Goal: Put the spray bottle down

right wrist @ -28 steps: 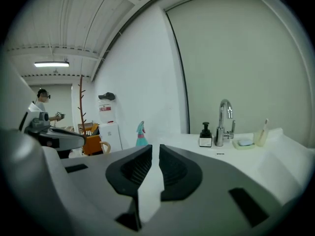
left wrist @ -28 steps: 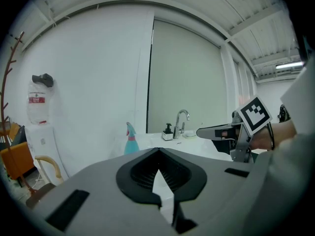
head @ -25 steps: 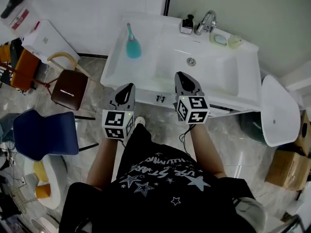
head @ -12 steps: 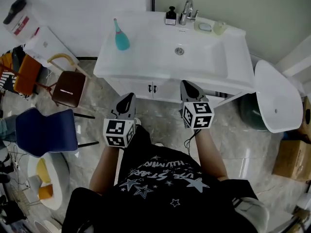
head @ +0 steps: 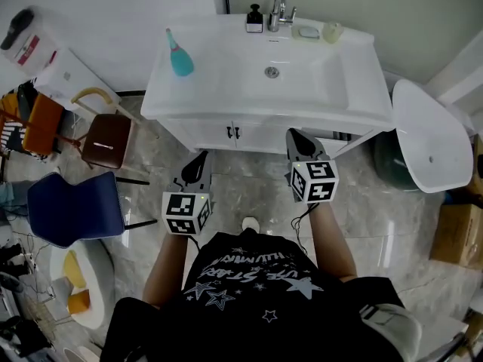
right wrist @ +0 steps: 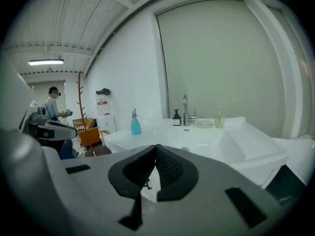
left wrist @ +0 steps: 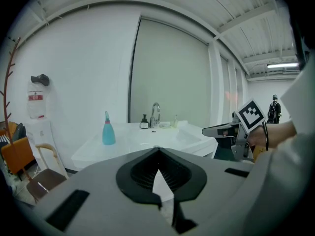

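1. The spray bottle (head: 179, 55) stands upright on the left end of the white sink counter (head: 226, 105). It is well ahead of the left gripper (head: 200, 159) and a little to its left, touching neither tool. In the left gripper view the same bottle (left wrist: 108, 130) shows far beyond the jaw tips, up and to the left.

2. The left gripper's jaws are closed tip to tip with nothing between them. It hangs over the floor, in front of the cabinet doors.

3. The right gripper (head: 296, 134) is likewise pinched together and empty. From it the bottle (right wrist: 135, 123) lies far ahead and off to the left, with the faucet (right wrist: 185, 109) further right.

4. Judged from this, the putting-down itself looks finished, and the step in hand is the retreat. The next move calls for little: keep both tools clear of the counter so nothing knocks the bottle.

5. Against the frame a second ago, both grippers were then over the front edge of the basin. Now they are back from it — the whole counter shows ahead of them. The bottle keeps its spot on the counter.
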